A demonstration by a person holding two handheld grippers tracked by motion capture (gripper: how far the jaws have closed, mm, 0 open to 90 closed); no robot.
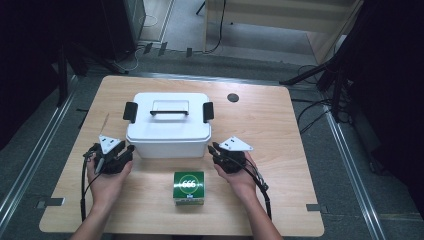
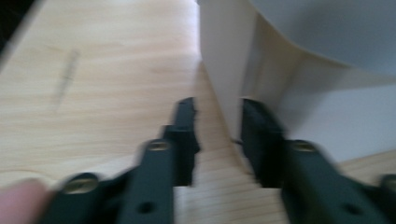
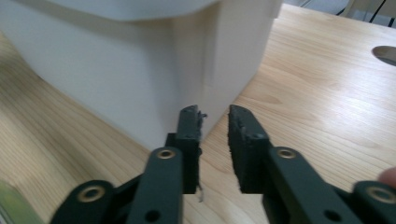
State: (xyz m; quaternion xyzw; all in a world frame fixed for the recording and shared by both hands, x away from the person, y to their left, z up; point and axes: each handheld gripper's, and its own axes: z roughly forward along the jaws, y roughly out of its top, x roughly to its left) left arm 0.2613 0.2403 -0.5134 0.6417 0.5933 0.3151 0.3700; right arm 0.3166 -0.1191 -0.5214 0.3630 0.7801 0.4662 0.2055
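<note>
High view: white lidded box [image 1: 169,125] sits mid-worktop [image 1: 270,150], left claw [image 1: 126,150] and right claw [image 1: 214,148] both released at its front corners; I'd approach squarely, gripping evenly.

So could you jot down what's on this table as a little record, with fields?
surface: light wooden table
main item: white plastic lidded box with black side latches, lid on
in front of it: small green carton
left gripper: jaws apart, at the box's front left corner
right gripper: jaws apart, at the box's front right corner
</note>
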